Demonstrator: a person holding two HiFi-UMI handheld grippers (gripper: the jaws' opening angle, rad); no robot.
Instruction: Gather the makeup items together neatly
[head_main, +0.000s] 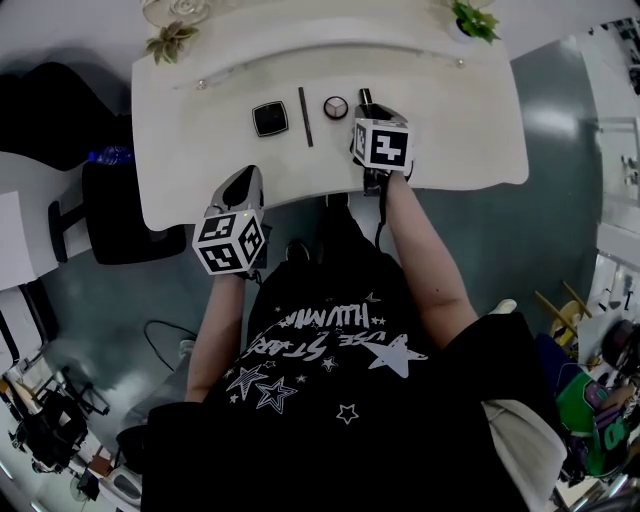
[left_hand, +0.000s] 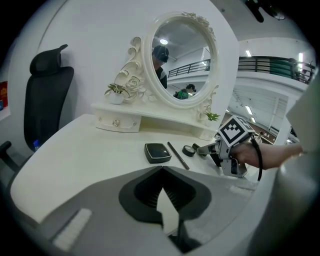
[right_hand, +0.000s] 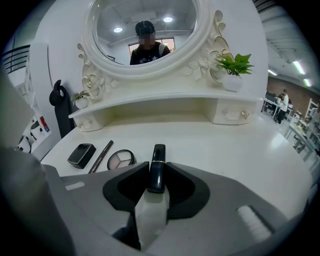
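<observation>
Lipstick (right_hand: 158, 155) clamped in my right tongs (right_hand: 158, 172), left tongs (left_hand: 162, 170) together, empty; I'd next release it beside the eyeshadow (right_hand: 120, 159) just left.

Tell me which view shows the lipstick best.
Right gripper view: the lipstick sits clamped in the right tool, with most of its length and its gold band visible. Head view shows only its far end beyond the tool; left gripper view, a small dark tip.

Open office hall: vanity mirror (right_hand: 145, 35), office chair (left_hand: 47, 95), ceiling strip lights (right_hand: 298, 67).
</observation>
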